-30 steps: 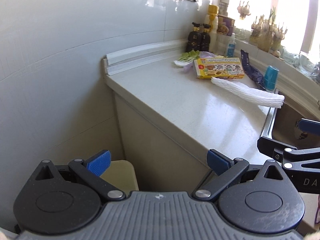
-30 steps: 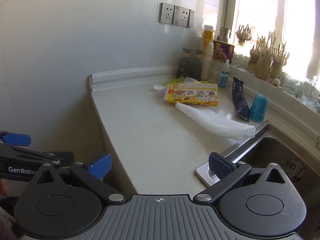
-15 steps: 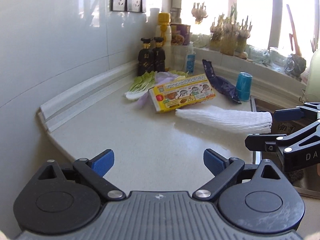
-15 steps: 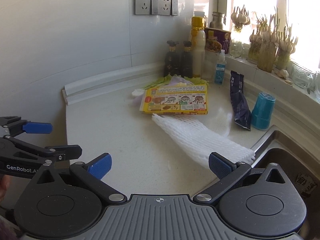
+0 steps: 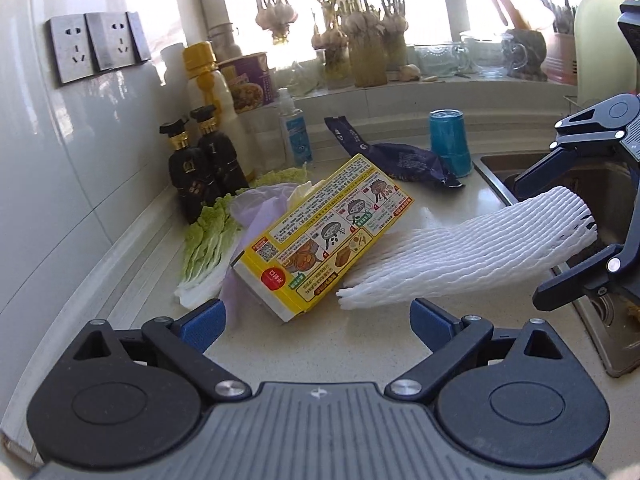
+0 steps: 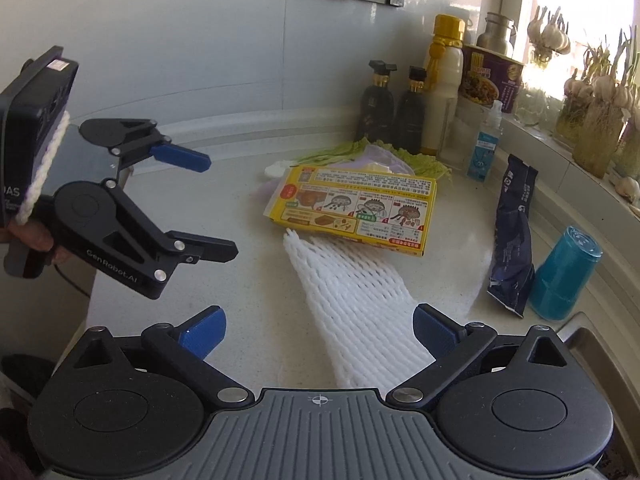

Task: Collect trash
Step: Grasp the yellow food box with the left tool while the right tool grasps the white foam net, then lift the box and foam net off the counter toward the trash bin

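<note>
A white foam net sleeve lies on the counter, its near end between my right gripper's open fingers; it also shows in the right wrist view. A yellow food box lies beside it, seen in the right wrist view too. My left gripper is open and empty just in front of the box. Cabbage leaves, a pale purple bag and a dark blue wrapper lie behind.
A blue cup stands upside down by the sink on the right. Dark sauce bottles, a yellow-capped bottle and a small spray bottle line the wall. Garlic and glassware fill the windowsill.
Both grippers have moved forward over the counter toward the trash. The right gripper now has the foam net's end between its open fingers. The left gripper has reached the box.
</note>
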Available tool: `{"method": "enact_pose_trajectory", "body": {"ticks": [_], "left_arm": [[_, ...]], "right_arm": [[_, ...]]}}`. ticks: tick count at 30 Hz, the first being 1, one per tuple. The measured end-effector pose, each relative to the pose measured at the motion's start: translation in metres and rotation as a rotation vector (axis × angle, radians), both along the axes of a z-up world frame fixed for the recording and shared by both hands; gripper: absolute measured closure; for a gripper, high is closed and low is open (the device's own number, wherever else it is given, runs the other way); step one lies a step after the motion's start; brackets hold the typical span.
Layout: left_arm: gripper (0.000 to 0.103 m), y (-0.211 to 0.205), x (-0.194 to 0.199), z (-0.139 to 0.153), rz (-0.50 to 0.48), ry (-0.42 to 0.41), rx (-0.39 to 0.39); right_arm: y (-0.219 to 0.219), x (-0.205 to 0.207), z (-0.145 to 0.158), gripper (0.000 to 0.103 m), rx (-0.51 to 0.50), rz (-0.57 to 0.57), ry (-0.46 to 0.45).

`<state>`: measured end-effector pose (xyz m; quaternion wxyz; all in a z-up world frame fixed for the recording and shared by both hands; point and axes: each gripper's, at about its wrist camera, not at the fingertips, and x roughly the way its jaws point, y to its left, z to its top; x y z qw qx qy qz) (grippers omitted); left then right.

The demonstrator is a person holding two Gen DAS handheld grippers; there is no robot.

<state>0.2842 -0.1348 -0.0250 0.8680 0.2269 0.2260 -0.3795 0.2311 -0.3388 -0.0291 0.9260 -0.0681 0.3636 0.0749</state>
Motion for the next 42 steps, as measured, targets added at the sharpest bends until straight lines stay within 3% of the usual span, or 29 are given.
{"method": "enact_pose_trajectory", "body": {"ticks": [5, 11, 16, 18, 22, 26, 30, 34, 41, 42], "left_arm": [[0.002, -0.02, 0.018, -0.005, -0.097, -0.078, 0.03], [0.001, -0.045, 0.039, -0.016, -0.198, -0.124, 0.124], [0.001, -0.057, 0.051, -0.024, -0.239, -0.123, 0.2], [0.001, -0.061, 0.056, -0.027, -0.238, -0.116, 0.229], [0.0, -0.06, 0.068, -0.026, -0.235, -0.049, 0.206], [0.002, -0.063, 0.075, -0.024, -0.219, 0.006, 0.201], [0.016, -0.063, 0.076, -0.022, -0.165, 0.029, 0.186], [0.019, -0.063, 0.073, -0.021, -0.135, 0.03, 0.195], [0.024, -0.052, 0.067, -0.009, -0.053, 0.027, 0.129], [0.029, -0.05, 0.066, -0.006, -0.042, 0.029, 0.119]], "right_arm": [[-0.006, 0.013, -0.011, 0.013, -0.003, 0.047, 0.035], [-0.009, 0.026, -0.021, 0.038, -0.007, 0.073, 0.085], [-0.005, 0.032, -0.028, 0.039, -0.039, 0.093, 0.11], [-0.004, 0.034, -0.031, 0.04, -0.057, 0.095, 0.119], [-0.003, 0.037, -0.036, 0.048, -0.099, 0.084, 0.137], [-0.007, 0.04, -0.035, 0.069, -0.086, 0.043, 0.126], [-0.017, 0.041, -0.03, 0.086, -0.021, 0.0, 0.122], [-0.021, 0.04, -0.027, 0.092, 0.005, -0.033, 0.107], [-0.024, 0.034, -0.019, 0.095, 0.019, -0.09, 0.081], [-0.024, 0.033, -0.016, 0.095, 0.023, -0.099, 0.075]]}}
